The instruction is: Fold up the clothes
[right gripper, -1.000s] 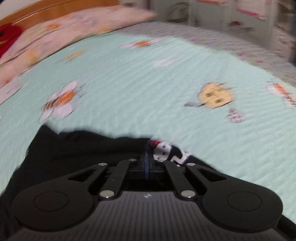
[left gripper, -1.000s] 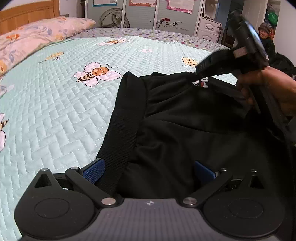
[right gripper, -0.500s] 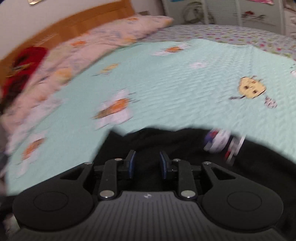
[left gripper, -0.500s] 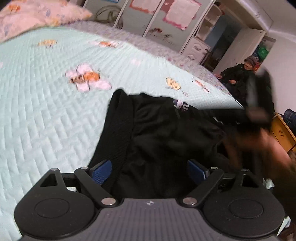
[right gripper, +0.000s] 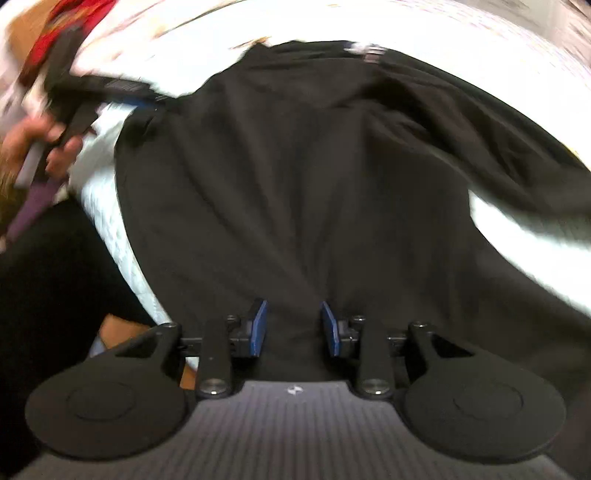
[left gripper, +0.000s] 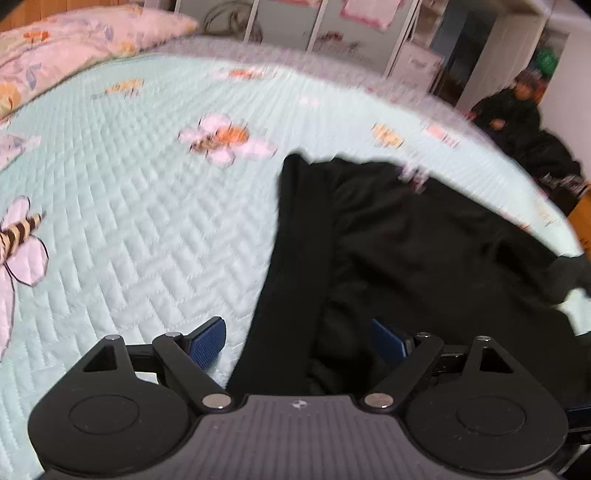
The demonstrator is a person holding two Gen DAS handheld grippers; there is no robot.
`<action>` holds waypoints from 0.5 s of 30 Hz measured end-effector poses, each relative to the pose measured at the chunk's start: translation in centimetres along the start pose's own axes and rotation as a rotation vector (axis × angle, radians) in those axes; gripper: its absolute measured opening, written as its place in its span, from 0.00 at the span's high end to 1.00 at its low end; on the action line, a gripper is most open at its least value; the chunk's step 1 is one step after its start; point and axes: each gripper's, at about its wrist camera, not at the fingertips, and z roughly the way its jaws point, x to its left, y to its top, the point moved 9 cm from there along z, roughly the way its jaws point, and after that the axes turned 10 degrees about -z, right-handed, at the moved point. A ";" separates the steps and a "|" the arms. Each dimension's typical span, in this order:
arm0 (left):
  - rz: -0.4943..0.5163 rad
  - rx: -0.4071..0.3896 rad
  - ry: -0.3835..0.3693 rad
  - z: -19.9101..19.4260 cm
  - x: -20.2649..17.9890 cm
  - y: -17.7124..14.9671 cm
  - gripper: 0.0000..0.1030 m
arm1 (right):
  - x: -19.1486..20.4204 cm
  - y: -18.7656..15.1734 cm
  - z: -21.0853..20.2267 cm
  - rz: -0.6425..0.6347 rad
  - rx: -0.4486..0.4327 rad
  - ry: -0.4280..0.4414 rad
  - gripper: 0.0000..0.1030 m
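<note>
Nearest in the left wrist view, the left tongs (left gripper: 297, 338) stand spread wide, their blue pads (left gripper: 205, 341) well apart, with the near edge of a black garment (left gripper: 406, 251) running between them; nothing is pinched. The garment lies on a bed, on a pale green quilt (left gripper: 147, 229) stitched in a zigzag pattern and printed with bees (left gripper: 221, 142), and its ribbed band (left gripper: 288, 258) runs from the tongs away up the quilt. A small white and red logo (left gripper: 415, 175) shows blurred at the garment's far edge. Beyond the quilt lie a floral pillow (left gripper: 74, 40) at far left, pale cupboard doors (left gripper: 332, 26) along the back wall, and a seated person in dark clothes (left gripper: 511, 110) at far right. In the right wrist view, the right tongs (right gripper: 294, 328) are partly parted over the garment (right gripper: 314, 184), cloth bunched in the gap between the pads (right gripper: 260, 325), which stand apart and do not press it. The garment fills most of this view and hides the quilt beneath, leaving only blurred white strips of the quilt (right gripper: 517, 236) at either side. At upper left, a hand (right gripper: 33, 144) grips the handle of the other tongs, whose tip (right gripper: 125, 90) reaches the garment's left edge. Something red (right gripper: 70, 22) lies blurred beyond it.
</note>
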 end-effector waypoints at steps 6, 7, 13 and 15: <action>0.237 0.031 -0.052 -1.7 -7.1 -3.6 0.04 | 5.9 6.9 3.1 0.054 -0.217 0.154 0.61; 0.259 0.045 -0.024 -1.4 -6.9 -4.2 0.04 | 7.0 7.3 4.5 0.061 -0.208 0.172 0.61; 0.388 0.124 0.140 0.1 -5.4 -7.5 0.05 | 13.4 5.5 6.3 -0.148 -0.157 0.197 0.45; 0.382 0.136 0.153 0.0 -5.2 -7.3 0.05 | 11.6 5.8 4.2 -0.097 -0.224 0.173 0.50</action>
